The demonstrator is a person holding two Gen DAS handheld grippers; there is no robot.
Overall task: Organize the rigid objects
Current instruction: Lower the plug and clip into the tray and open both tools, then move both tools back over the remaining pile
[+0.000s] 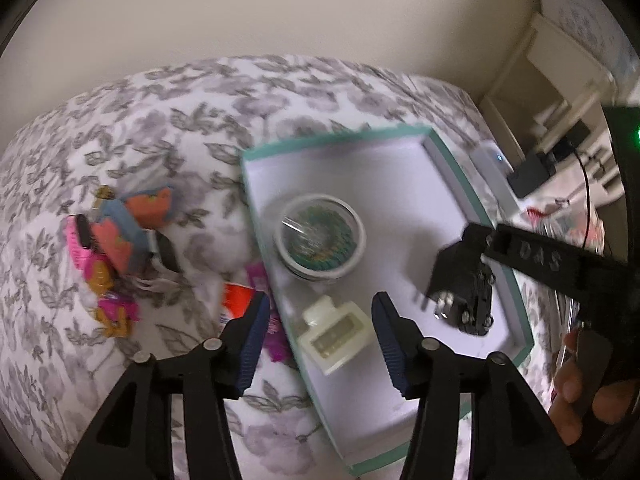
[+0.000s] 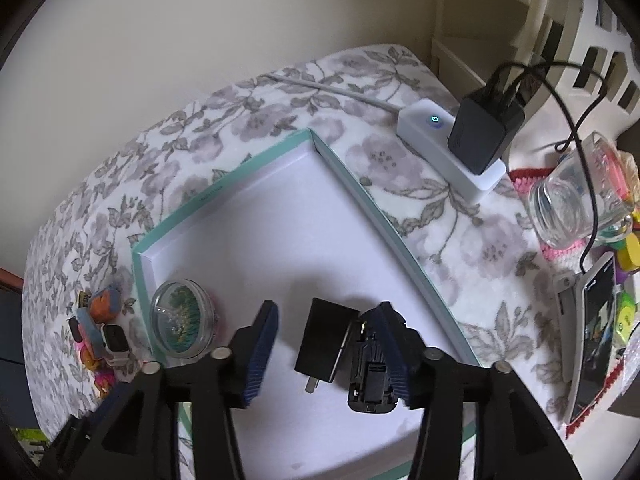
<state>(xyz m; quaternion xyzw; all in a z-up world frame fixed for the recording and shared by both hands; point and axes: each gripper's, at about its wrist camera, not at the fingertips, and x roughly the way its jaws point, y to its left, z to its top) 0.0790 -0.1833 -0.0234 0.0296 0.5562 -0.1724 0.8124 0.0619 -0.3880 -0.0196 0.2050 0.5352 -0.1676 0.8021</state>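
while both grippers gape, four items sit in one tray (image 1: 520, 320).

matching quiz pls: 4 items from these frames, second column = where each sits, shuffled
1. round clear container
2. black charger
3. glass jar
4. small smartwatch

A. plugged into the white power strip
B. on the floral cloth, left of the teal-rimmed tray
C. inside the tray
D. lying on its side, right of the power strip

Pairs: 1-C, 2-A, 3-D, 4-B
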